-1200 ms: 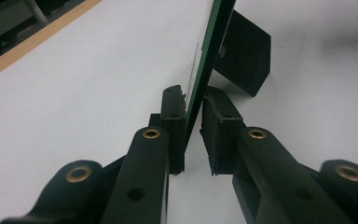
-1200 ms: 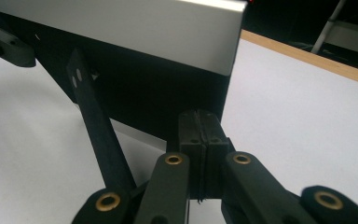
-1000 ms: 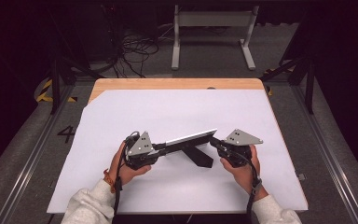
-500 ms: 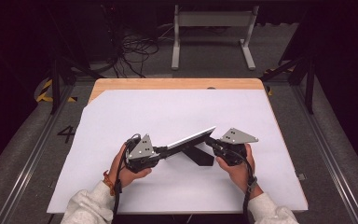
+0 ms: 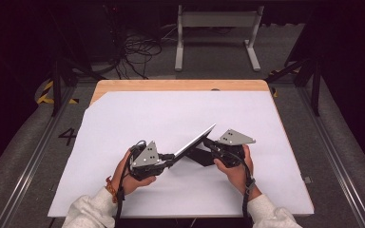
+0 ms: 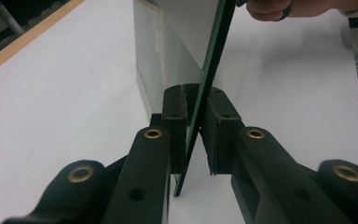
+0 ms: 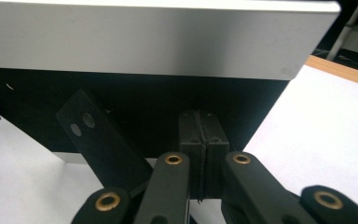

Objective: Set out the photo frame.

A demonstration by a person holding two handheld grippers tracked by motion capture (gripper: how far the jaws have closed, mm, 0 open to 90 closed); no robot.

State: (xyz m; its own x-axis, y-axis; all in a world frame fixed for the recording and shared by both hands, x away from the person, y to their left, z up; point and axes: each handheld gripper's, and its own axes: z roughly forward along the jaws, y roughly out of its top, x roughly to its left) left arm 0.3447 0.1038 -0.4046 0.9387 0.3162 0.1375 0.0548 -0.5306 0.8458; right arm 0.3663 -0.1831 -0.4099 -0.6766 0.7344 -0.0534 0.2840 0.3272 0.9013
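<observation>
wooden table (image 5: 180, 85), white sheet (image 5: 171, 118) covering it

Two forearms in pale sleeves, entering from 6 o'clock of the high view. Left hand (image 5: 126, 173) wrapped around the left gripper (image 5: 170, 156), aimed toward 2 o'clock, jaws nearly closed and pressing on a thin panel (image 6: 205, 79) between the pads, as seen in the left gripper view. Right hand (image 5: 235, 166) around the right gripper (image 5: 208, 144), aimed toward 10 o'clock, jaws fully closed, pads (image 7: 189, 135) touching each other. Both grippers low over the table, tips turned toward each other.
</observation>
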